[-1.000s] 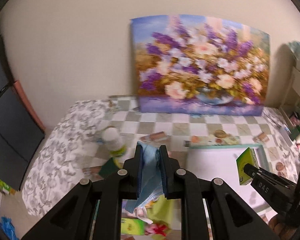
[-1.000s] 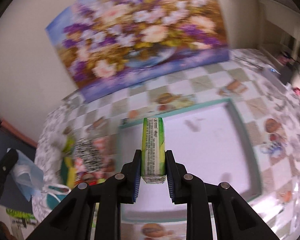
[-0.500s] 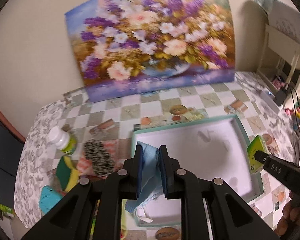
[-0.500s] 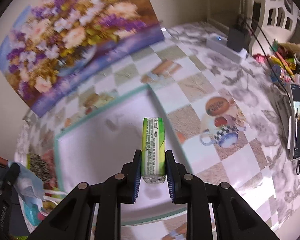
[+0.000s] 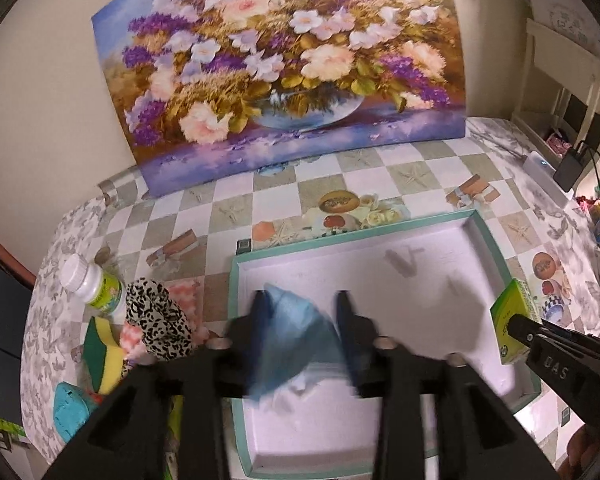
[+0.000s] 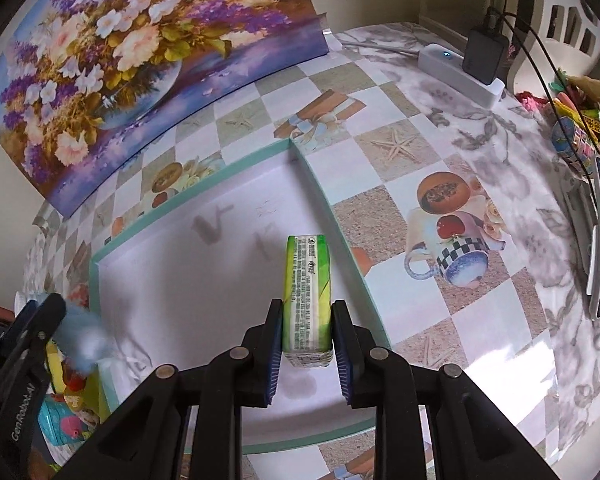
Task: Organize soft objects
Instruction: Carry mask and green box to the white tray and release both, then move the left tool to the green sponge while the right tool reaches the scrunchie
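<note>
Mask [image 5: 290,336], blue and soft, is dropping between the opening jaws of the left claw [image 5: 300,332] over the tray [image 5: 490,240]; a second ago they pinched it. The placing step is in hand. Right claw [image 6: 307,334] grips the tissue pack [image 6: 308,292] above the tray's right side; next, I think, comes lowering and releasing it.
</note>
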Demonstrator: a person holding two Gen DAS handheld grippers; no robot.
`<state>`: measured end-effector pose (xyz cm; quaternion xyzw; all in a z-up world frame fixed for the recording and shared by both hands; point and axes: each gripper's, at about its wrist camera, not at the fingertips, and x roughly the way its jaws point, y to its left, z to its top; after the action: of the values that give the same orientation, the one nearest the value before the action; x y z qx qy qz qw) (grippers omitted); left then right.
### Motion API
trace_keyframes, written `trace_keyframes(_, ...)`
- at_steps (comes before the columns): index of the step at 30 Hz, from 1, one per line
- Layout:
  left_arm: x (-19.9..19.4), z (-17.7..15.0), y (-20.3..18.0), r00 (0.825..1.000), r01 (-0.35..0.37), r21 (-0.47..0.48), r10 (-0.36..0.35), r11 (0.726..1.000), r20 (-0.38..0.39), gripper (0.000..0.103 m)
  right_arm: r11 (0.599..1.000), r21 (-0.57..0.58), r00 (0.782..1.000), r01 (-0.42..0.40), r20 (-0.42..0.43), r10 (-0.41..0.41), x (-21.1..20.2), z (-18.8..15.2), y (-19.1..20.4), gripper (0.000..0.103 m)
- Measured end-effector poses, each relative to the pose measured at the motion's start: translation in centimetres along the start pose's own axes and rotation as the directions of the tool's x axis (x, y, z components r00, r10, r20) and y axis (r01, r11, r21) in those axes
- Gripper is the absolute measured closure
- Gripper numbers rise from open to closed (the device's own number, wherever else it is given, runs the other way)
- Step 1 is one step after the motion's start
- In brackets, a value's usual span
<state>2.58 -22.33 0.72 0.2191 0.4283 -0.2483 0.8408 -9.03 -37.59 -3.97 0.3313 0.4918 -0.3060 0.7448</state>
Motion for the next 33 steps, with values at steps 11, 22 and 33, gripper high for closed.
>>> trace_keyframes(11, 1.8, -0.5, 3.9, 0.997, -0.012, -0.143, 0.001, 0.990, -0.079, 0.022, 0.998, -0.044, 0.999, 0.048, 0.022, -0.047, -0.8, 0.0, 1.2, 0.039)
trace_keyframes(22, 4.7, -2.6, 10.5, 0.983, -0.049, -0.351, -0.016, 0.935, -0.181, 0.012, 0.989, -0.088, 0.992, 0.119, 0.053, -0.115, -0.6, -0.4, 2.3, 0.000)
trace_keyframes(33, 3.0, -3.1, 16.4, 0.985, -0.075, -0.453, -0.004, 0.888, -0.171, 0.012, 0.987, -0.121, 0.990, 0.102, 0.107, -0.089, -1.6, -0.8, 5.3, 0.000)
